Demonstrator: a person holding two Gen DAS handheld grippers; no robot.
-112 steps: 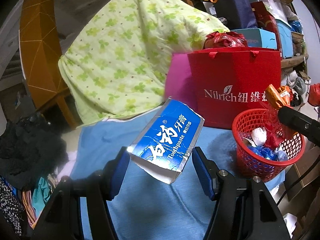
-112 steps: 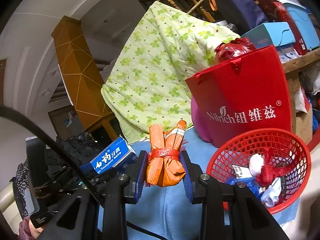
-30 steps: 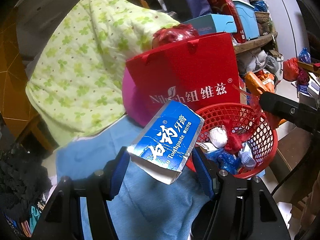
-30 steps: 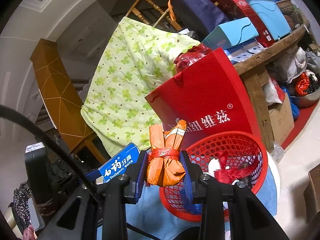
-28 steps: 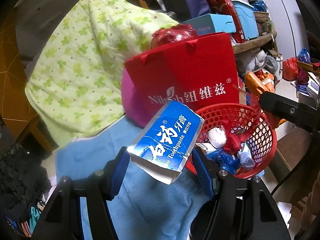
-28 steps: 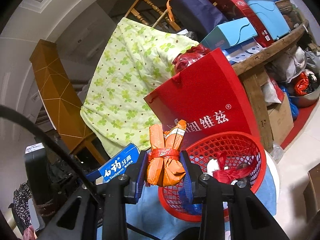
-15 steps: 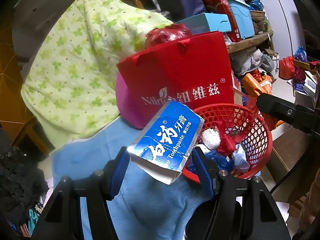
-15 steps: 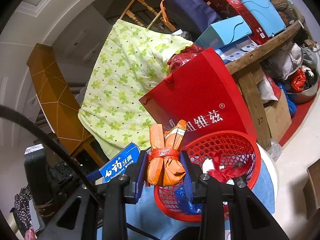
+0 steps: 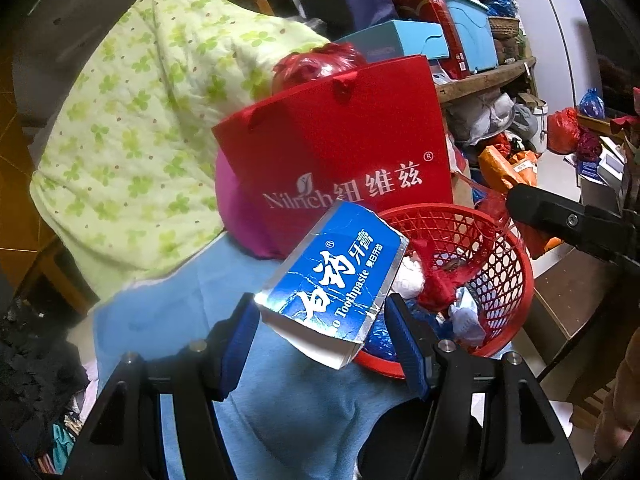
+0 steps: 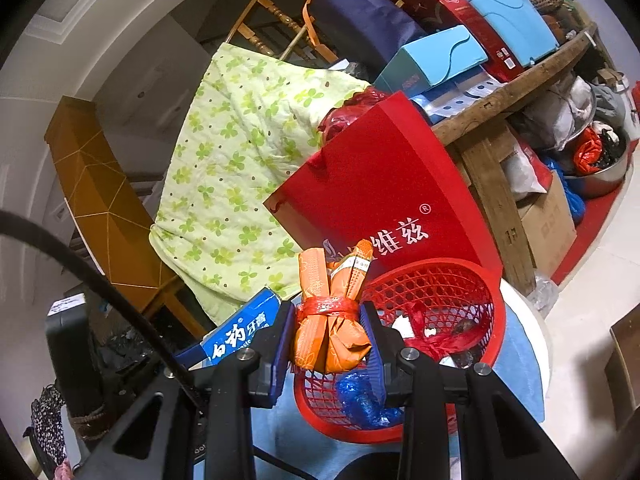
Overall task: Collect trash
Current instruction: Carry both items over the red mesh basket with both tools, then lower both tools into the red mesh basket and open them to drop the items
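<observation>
My left gripper (image 9: 320, 328) is shut on a blue toothpaste box (image 9: 336, 272), held tilted just left of a red mesh basket (image 9: 508, 264). The basket holds crumpled wrappers and red plastic. In the right wrist view my right gripper (image 10: 326, 340) is shut on an orange wrapper bundle (image 10: 330, 320) tied with red tape, held over the near left rim of the red basket (image 10: 448, 280). The toothpaste box (image 10: 236, 332) shows at its left. The right gripper's arm (image 9: 568, 224) crosses the left wrist view at the right, with the orange bundle (image 9: 504, 168) at its tip.
The basket stands on a blue cloth (image 9: 192, 308). Behind it stands a red paper bag (image 9: 352, 152) with a pink thing beside it, and a green flowered quilt (image 9: 132, 128) lies to the left. A cluttered wooden shelf (image 10: 504, 92) and floor boxes fill the right.
Both views have shifted slightly, so the basket and the red bag sit a little further left. Both grips are unchanged.
</observation>
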